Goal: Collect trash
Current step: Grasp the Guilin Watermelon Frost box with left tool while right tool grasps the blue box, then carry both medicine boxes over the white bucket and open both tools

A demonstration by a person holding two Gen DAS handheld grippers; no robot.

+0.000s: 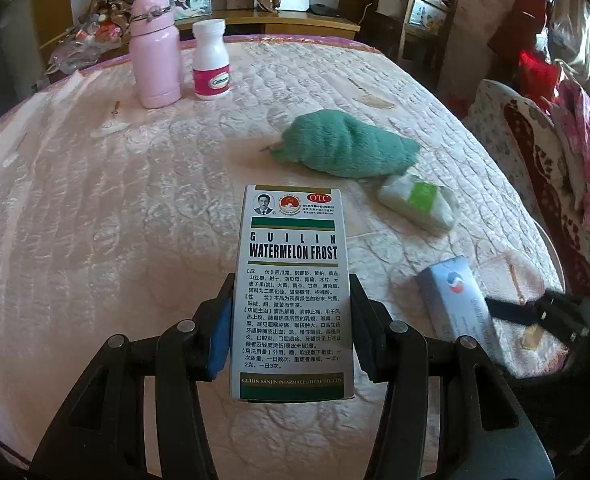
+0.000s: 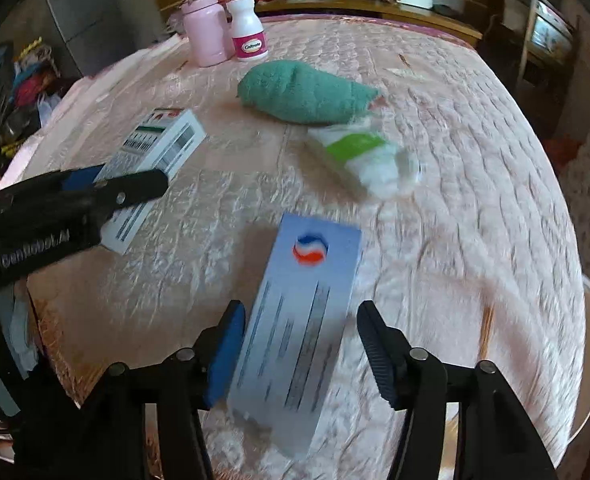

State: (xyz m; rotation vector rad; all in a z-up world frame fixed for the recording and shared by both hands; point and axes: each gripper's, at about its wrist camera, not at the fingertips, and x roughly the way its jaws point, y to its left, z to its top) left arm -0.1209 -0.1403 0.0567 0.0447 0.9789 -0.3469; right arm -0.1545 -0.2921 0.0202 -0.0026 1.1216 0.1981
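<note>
White-and-green Watermelon Frost carton (image 1: pixel 293 292) sits clamped between the left tongs (image 1: pixel 291 328); the grey-blue cardboard box (image 2: pixel 299 332) lies between the right tongs (image 2: pixel 301 344), spread wide, right finger clear of it.

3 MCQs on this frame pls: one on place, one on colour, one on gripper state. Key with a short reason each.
1. Where does the crumpled green fluffy towel lie?
A. On the quilted pink table cover
B. On the floor
C. Inside the pink flask

2. What colour is the lid of the white pill bottle with the magenta label?
A. Black
B. White
C. Green

3. What is the left gripper doing?
A. Hanging open over nothing
B. Shut on the white Watermelon Frost medicine box
C. Shut on the towel

Key: 1 A, the towel rests on the table cover behind the tissue pack. 2 B, lid matches the white body. 3 B, both fingers press the box's sides.
</note>
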